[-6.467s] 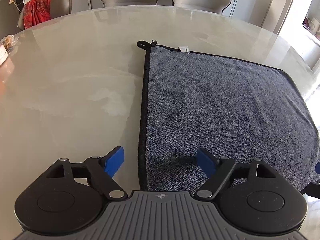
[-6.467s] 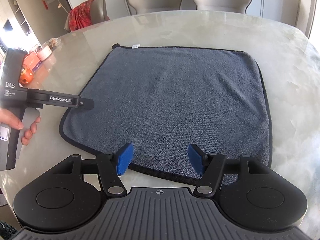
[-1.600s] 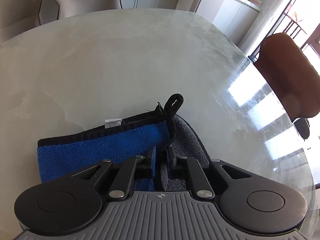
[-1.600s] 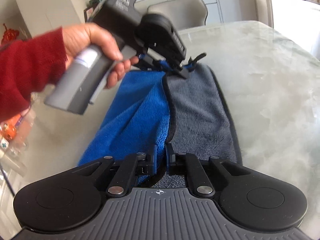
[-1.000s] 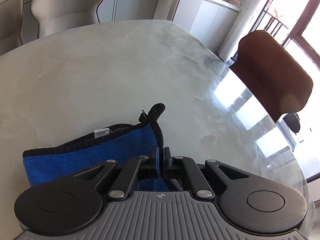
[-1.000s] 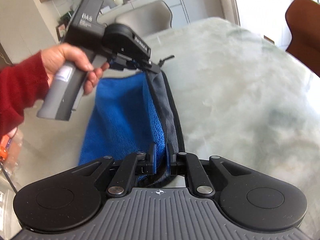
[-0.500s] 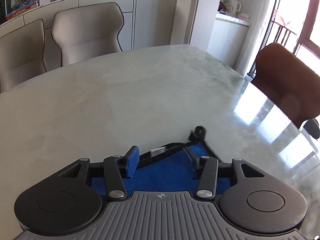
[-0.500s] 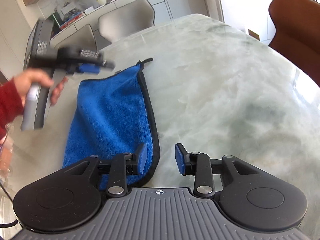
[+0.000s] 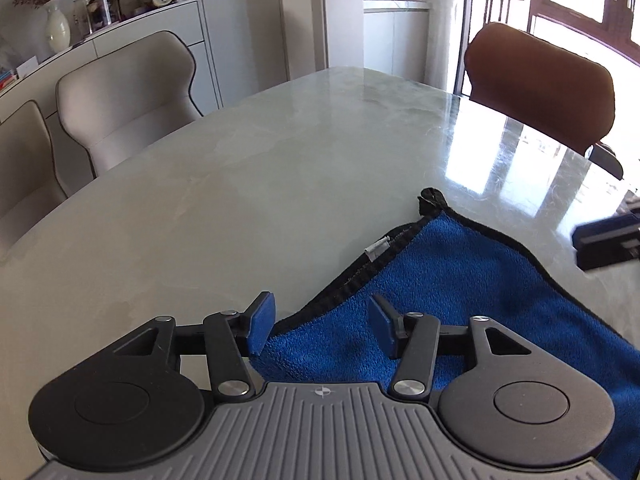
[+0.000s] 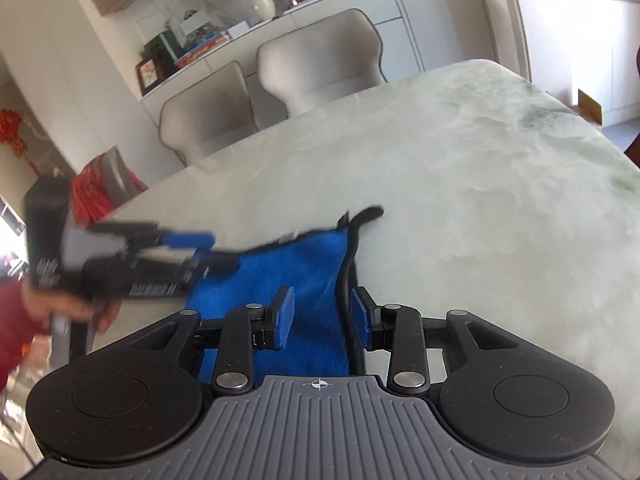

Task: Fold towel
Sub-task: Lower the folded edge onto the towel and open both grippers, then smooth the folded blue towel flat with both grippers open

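The towel (image 9: 472,280) lies folded in half on the marble table (image 9: 240,184), blue side up, with black trim, a hanging loop (image 9: 431,197) and a white tag (image 9: 376,246) at its far corner. My left gripper (image 9: 320,326) is open and empty above the towel's near short edge. My right gripper (image 10: 320,320) is open and empty over the towel (image 10: 304,272), straddling its black right edge. The left gripper (image 10: 188,248) shows blurred at the left of the right wrist view.
Two beige chairs (image 9: 124,92) stand at the table's far side and a brown chair (image 9: 540,92) at its right end. A chair draped with red cloth (image 10: 96,196) stands at the left. A sideboard (image 10: 280,12) with vases and books is behind.
Both grippers let go of the towel after laying it folded, blue side up. They have opened and drawn back, and both views now tilt up toward the room.
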`<action>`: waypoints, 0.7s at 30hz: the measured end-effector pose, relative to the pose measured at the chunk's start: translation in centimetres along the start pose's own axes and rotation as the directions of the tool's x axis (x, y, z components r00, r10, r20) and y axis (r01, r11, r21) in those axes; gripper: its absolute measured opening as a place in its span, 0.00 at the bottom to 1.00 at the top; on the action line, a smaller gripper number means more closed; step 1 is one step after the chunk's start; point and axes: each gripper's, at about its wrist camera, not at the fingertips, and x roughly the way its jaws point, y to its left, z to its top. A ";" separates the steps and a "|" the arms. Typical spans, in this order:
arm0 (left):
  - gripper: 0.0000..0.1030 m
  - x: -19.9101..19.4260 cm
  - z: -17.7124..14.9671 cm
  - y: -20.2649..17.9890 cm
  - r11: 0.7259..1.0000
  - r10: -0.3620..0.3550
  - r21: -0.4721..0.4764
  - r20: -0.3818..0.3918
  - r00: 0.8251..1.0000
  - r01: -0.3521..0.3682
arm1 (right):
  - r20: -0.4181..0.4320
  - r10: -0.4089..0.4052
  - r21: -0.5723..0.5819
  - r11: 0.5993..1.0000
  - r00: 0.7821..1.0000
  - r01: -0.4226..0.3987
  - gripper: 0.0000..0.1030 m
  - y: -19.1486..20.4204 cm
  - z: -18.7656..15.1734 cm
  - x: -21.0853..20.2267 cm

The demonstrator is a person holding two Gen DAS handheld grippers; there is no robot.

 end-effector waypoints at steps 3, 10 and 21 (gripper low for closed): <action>0.59 0.5 -0.2 0.1 0.999 -0.021 0.033 -0.009 1.000 0.021 | -0.034 -0.002 0.027 1.000 0.999 0.003 0.33 -1.0 1.5 2.4; 0.59 0.8 -1.2 0.7 0.997 -0.064 0.037 -0.021 0.998 0.065 | -0.076 -0.025 -0.006 1.000 0.997 0.025 0.33 -1.1 2.8 6.5; 0.19 -0.5 -2.0 2.3 0.997 -0.069 -0.043 -0.038 0.997 0.068 | -0.040 0.007 -0.134 0.991 0.999 -0.012 0.05 1.1 3.6 6.0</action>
